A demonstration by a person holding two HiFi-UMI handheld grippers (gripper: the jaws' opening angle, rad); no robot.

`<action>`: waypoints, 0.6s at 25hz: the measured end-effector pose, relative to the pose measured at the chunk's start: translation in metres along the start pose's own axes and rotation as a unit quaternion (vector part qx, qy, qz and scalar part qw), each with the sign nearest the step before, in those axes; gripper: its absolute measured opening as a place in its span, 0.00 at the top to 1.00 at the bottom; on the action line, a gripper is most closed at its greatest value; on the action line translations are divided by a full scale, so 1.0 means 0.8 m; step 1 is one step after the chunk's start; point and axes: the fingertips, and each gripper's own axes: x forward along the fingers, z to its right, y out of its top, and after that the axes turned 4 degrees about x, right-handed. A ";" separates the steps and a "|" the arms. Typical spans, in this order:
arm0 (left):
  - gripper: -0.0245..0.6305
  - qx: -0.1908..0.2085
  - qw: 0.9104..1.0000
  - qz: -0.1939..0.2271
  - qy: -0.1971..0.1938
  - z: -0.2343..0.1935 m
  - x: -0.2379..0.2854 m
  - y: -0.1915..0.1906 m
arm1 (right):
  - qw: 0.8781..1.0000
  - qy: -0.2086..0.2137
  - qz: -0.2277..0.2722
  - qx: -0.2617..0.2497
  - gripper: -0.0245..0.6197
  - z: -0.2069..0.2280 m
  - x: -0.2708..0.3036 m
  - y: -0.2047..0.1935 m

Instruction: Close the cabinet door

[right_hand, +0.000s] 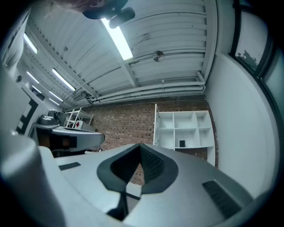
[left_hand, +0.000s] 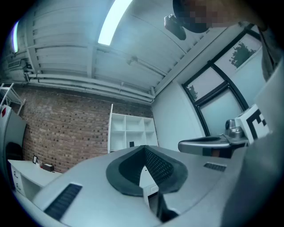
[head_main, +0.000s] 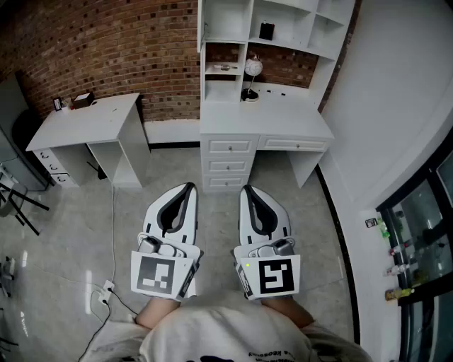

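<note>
1. At your 10 o'clock a small white tabletop (head_main: pixel 92 117) stands against the brick wall (head_main: pixel 106 42). A few small things sit at its back left corner, too small to name.
2. At about 8 o'clock a white cable (head_main: pixel 112 233) runs down across the floor (head_main: pixel 64 240) to a plug block (head_main: pixel 106 288) near your left side.
3. Your left hand-held gripper (head_main: pixel 187 187) is low in front of you and points toward 12 o'clock. Its jaws meet at the tips, and nothing is held between them.
4. The cabinet door (head_main: pixel 201 25) is at 12 o'clock, on the left edge of the white shelf unit (head_main: pixel 283 21). It stands open, swung out edge-on toward you, and is well apart from both hand-held grippers.
5. The shelf unit sits on a wide white tabletop (head_main: pixel 283 117) with a stack of drawers (head_main: pixel 228 165) below its left part. A small black thing (head_main: pixel 266 30) stands in an upper compartment. A round-topped object on a dark base (head_main: pixel 252 71) stands on the tabletop under the shelves.
6. Your right hand-held gripper (head_main: pixel 248 189) is just beside the left one, at 1 o'clock from it, and points the same way. Its jaws are closed and empty.
7. At 3 to 4 o'clock a dark-framed window (head_main: pixel 425 233) runs along the white wall (head_main: pixel 396 85).
</note>
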 end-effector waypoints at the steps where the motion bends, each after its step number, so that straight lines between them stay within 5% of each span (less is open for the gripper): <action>1: 0.95 0.000 1.000 0.000 0.000 0.004 0.003 0.000 | 1.000 0.003 0.003 -0.003 0.94 0.005 0.000 0.001; 15: 0.95 -0.002 0.999 -0.017 0.031 0.038 0.025 -0.021 | 0.999 0.033 0.016 0.014 0.93 0.048 -0.003 -0.014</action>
